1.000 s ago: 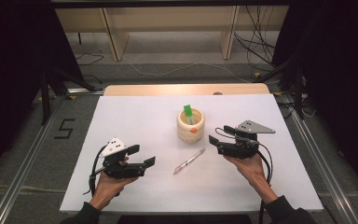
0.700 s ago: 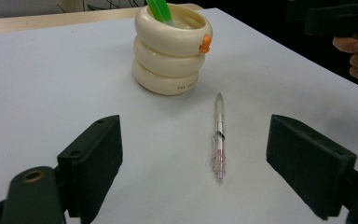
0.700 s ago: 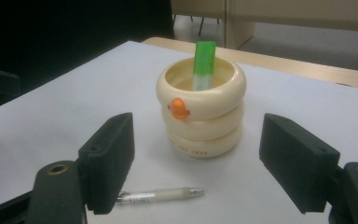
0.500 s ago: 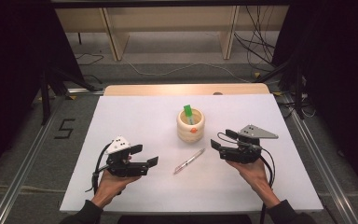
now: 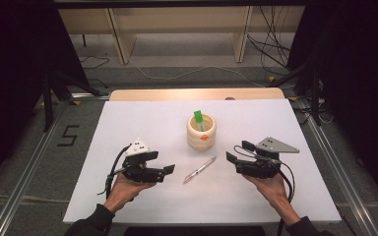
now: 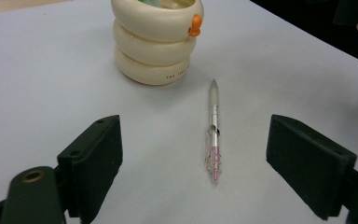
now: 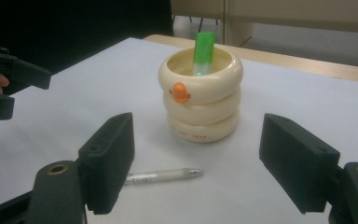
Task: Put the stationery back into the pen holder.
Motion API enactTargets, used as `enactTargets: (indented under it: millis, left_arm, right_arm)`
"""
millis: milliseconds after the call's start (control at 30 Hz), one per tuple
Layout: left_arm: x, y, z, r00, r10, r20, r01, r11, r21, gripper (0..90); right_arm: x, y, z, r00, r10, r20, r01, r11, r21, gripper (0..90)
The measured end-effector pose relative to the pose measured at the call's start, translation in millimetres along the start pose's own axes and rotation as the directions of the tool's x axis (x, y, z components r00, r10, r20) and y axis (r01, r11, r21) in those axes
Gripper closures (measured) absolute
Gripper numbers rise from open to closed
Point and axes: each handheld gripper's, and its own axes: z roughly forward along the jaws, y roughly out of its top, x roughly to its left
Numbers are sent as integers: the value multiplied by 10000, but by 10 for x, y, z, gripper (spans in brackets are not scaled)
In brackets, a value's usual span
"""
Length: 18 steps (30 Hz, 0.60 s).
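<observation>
High view: pen (image 5: 200, 169) lies flat on the white table (image 5: 128, 123), between both grippers, just in front of the cream ringed pen holder (image 5: 201, 132). Green marker (image 5: 199, 119) stands in the holder. Left gripper (image 5: 163, 164) jaws apart, aimed at the pen; right gripper (image 5: 235, 152) jaws apart too — neither touching anything.

Left gripper view: pen (image 6: 213, 130) lies between the spread jaws, not touching either; holder (image 6: 156, 39) just beyond its tip.

Right gripper view: jaws wide — holder (image 7: 200, 93) framed between them, pen (image 7: 161, 176) lying crosswise before it, partly behind the left jaw.
</observation>
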Motion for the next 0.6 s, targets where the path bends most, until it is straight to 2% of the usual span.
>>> enactTargets:
  millis: [300, 367, 400, 600]
  left_arm:
    - [-47, 126, 195, 9996, 253, 111, -260, 9969, 745, 184]
    - [-56, 136, 227, 9995, 285, 108, -292, 9965, 779, 184]
    - [-72, 157, 277, 9991, 407, 134, -419, 9937, 1042, 183]
    - [-124, 190, 412, 9976, 647, 253, -676, 9873, 1436, 184]
  right_arm:
    - [2, -65, -89, 10000, -54, 68, 54, 10000, -27, 274]
    - [-2, -75, -113, 9999, -44, 102, 44, 10000, -50, 274]
    - [-4, -81, -121, 10000, -35, 85, 36, 10000, -77, 274]
    - [-6, -141, -173, 9999, -6, 154, 6, 10000, -29, 274]
